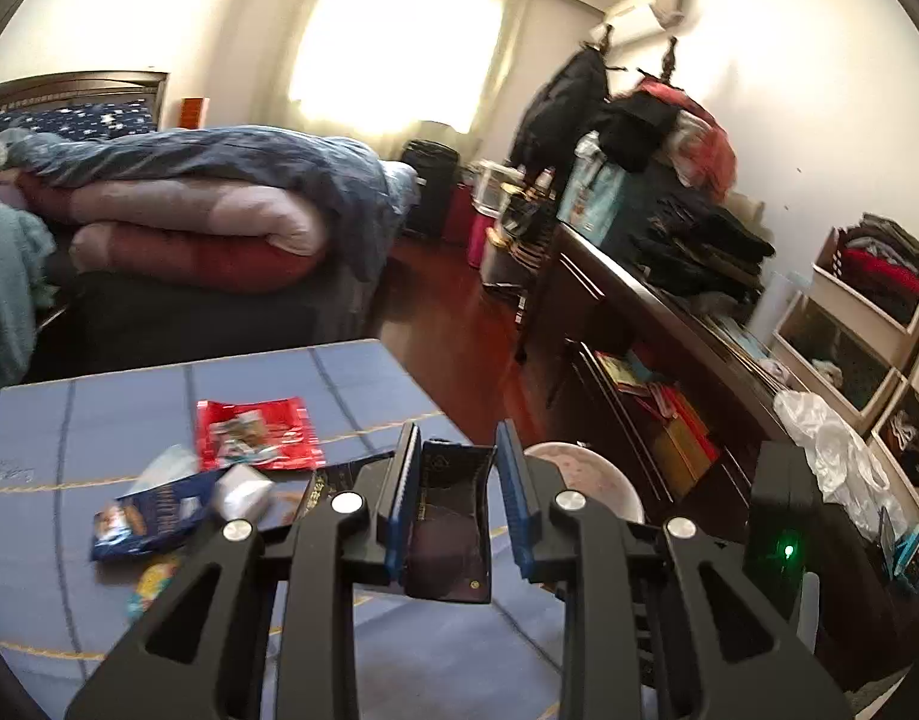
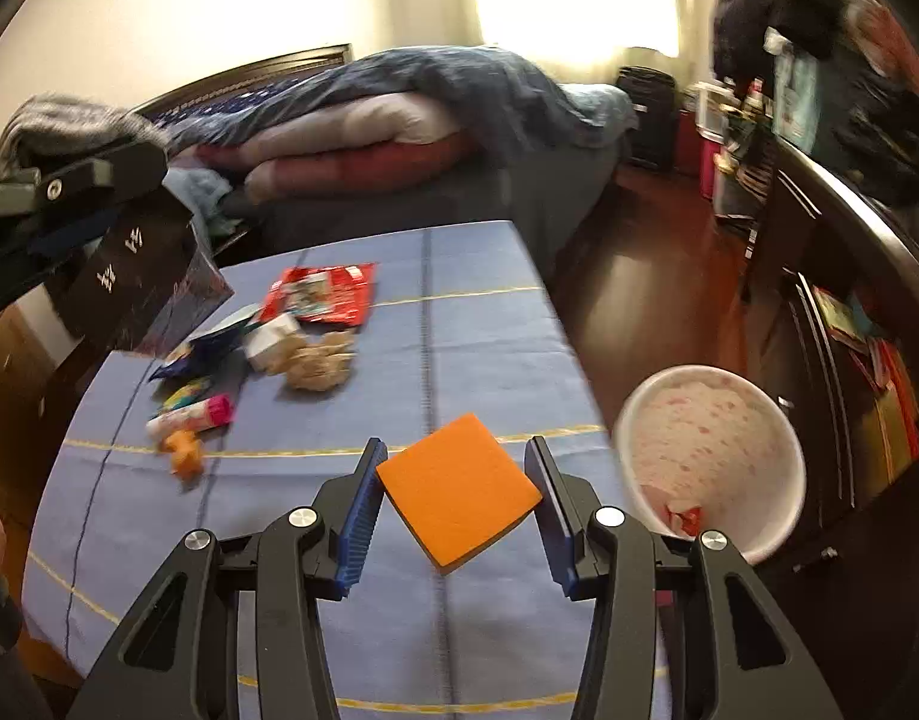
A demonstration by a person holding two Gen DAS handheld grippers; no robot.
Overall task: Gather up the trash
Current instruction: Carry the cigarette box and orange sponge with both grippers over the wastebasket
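Two views look forward along hand-held tongs over a tabletop (image 2: 471, 324) covered with a blue cloth, in a bedroom.

Left wrist view: the left tongs (image 1: 453, 498) are clamped on a dark open box (image 1: 450, 516), its sides pressed between the blue pads. The box hangs above the tabletop edge. At 10 o'clock from the tongs lies a small heap of trash: a red wrapper (image 1: 255, 435), a dark blue packet (image 1: 147, 519) and a small white carton (image 1: 240, 492). Just past the right pad, at 2 o'clock, the rim of a white bin (image 1: 585, 480) shows on the floor beside the tabletop. A bed (image 1: 219, 228) with folded quilts fills the upper left; a dark cabinet (image 1: 669, 324) stacked with clothes runs along the right.

Right wrist view: the right tongs (image 2: 456, 504) are clamped on an orange pad (image 2: 456, 498), gripped corner to corner between the blue pads and held above the tabletop. At 3 o'clock, on the floor just beside the tabletop, stands the white bin (image 2: 708, 456), with a red scrap (image 2: 684, 519) inside. At 10 o'clock the rest of the trash lies on the cloth: the red wrapper (image 2: 324, 294), a crumpled brown wad (image 2: 318, 363), a pink-capped tube (image 2: 189, 414) and an orange scrap (image 2: 186, 450). The left tongs with the dark box (image 2: 129, 294) appear at the far left, at 9 o'clock.
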